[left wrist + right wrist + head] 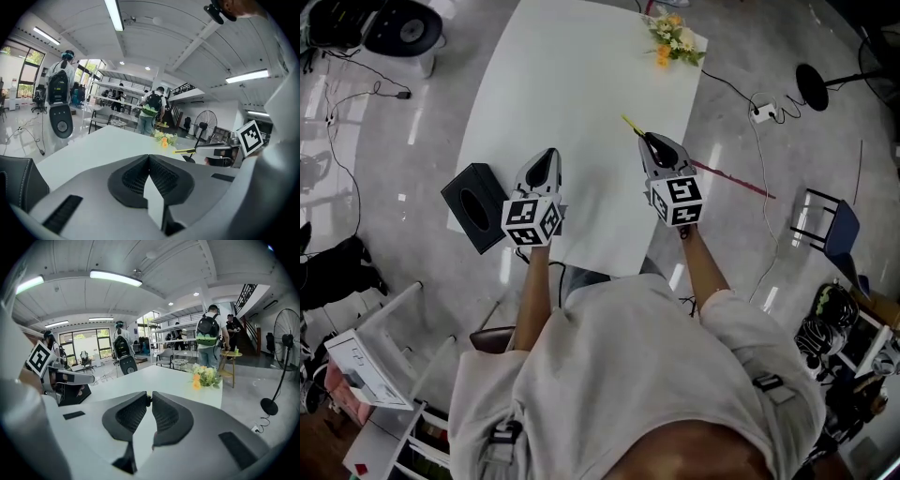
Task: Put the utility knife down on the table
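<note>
A thin yellow utility knife (632,124) sticks out forward from my right gripper (649,139), which is shut on its end above the white table (572,84). From the left gripper view the knife (185,150) juts out level from that gripper, above the tabletop. In the right gripper view the jaws (150,398) are pressed together and only a sliver of the knife shows at their tips. My left gripper (551,156) hovers over the table's near left part, shut with nothing in it (149,157).
A small bunch of yellow and white flowers (675,39) lies at the table's far right corner. A black tissue box (475,206) sits at the near left edge. Cables and a power strip (764,113) lie on the floor to the right. People stand in the background.
</note>
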